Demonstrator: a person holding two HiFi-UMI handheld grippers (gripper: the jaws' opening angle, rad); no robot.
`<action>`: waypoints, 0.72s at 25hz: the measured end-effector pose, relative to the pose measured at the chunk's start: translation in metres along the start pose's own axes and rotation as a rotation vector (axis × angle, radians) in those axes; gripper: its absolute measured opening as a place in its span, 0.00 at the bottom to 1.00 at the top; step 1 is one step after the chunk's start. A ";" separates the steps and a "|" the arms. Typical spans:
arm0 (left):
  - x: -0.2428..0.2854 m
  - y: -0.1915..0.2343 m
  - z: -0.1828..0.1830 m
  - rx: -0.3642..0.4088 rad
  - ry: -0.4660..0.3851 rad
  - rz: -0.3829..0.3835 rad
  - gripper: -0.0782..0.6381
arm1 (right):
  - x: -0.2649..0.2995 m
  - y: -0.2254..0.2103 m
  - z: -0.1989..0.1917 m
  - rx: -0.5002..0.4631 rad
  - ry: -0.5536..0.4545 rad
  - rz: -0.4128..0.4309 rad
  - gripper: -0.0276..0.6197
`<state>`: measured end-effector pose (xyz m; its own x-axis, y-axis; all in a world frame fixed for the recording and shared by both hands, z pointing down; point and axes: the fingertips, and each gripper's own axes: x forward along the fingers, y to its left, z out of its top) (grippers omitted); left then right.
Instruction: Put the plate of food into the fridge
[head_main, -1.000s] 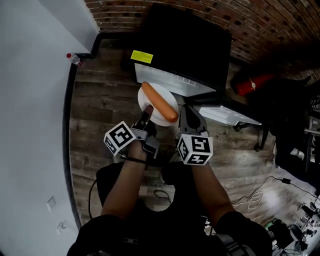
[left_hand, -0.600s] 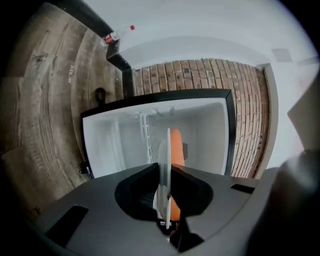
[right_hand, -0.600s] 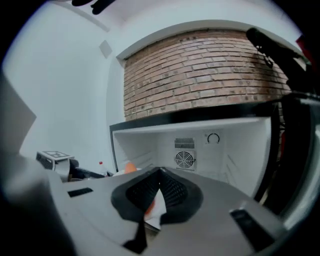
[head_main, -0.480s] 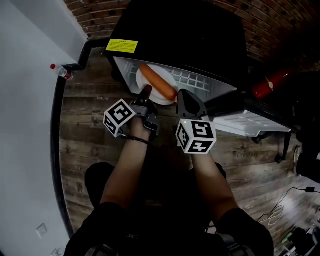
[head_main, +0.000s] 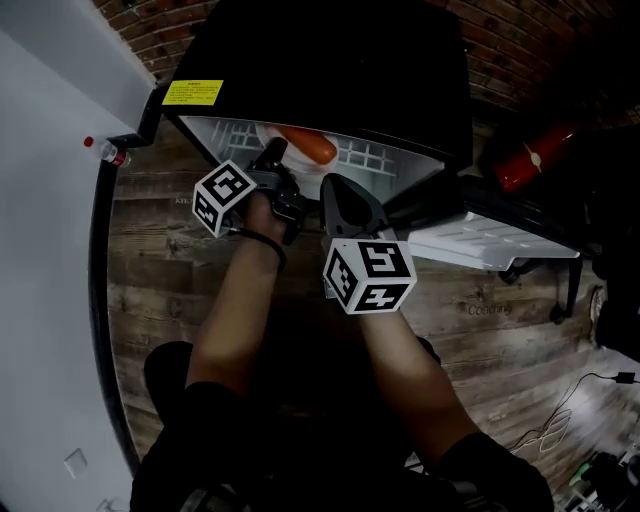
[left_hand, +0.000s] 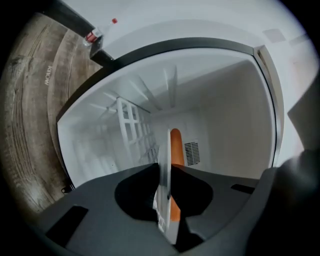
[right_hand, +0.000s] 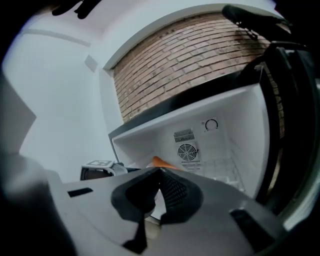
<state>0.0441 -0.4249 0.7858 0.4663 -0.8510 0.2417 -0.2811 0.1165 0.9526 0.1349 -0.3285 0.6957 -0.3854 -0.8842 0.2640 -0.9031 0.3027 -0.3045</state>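
Left tool (head_main: 274, 152) is clamped on the near rim of the round white plate (left_hand: 164, 160). The plate is seen edge-on between its jaws, with a pad pressed against either face. This rim grip is judged to have been chosen so that the plate can be carried level and slid forward while the tool's body is left outside the fridge. Right tool (right_hand: 160, 172) is held with its jaws together, and nothing is seen between them. It is positioned just right of the plate, apparently spare, perhaps for steadying the plate or for the door.

Ahead stands the small black fridge with a white interior (head_main: 330, 60). Its compartment is opened toward the person and its white-lined door (head_main: 480, 240) is swung out to the right, so the way in is left free. The plate is past the fridge's front edge and is held over the white wire shelf (head_main: 372, 156). Whether it is resting on the shelf cannot be told.

On the plate the long orange sausage (head_main: 308, 145) is laid. Its near end lies just beside the clamped rim and its length runs away from the left tool toward the back wall. Contact between it and the pads cannot be made out.
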 end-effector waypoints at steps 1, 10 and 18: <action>0.002 0.001 0.002 -0.002 -0.003 0.007 0.17 | -0.003 -0.002 0.002 0.008 -0.003 -0.001 0.06; 0.028 0.003 0.017 0.096 0.033 0.069 0.17 | -0.020 -0.022 0.014 0.019 -0.028 -0.024 0.06; 0.039 0.003 0.007 0.242 0.057 0.104 0.17 | -0.027 -0.027 0.018 0.037 -0.025 -0.023 0.06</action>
<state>0.0553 -0.4615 0.7969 0.4691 -0.8098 0.3523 -0.5191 0.0700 0.8519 0.1732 -0.3195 0.6807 -0.3589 -0.8997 0.2484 -0.9040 0.2688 -0.3325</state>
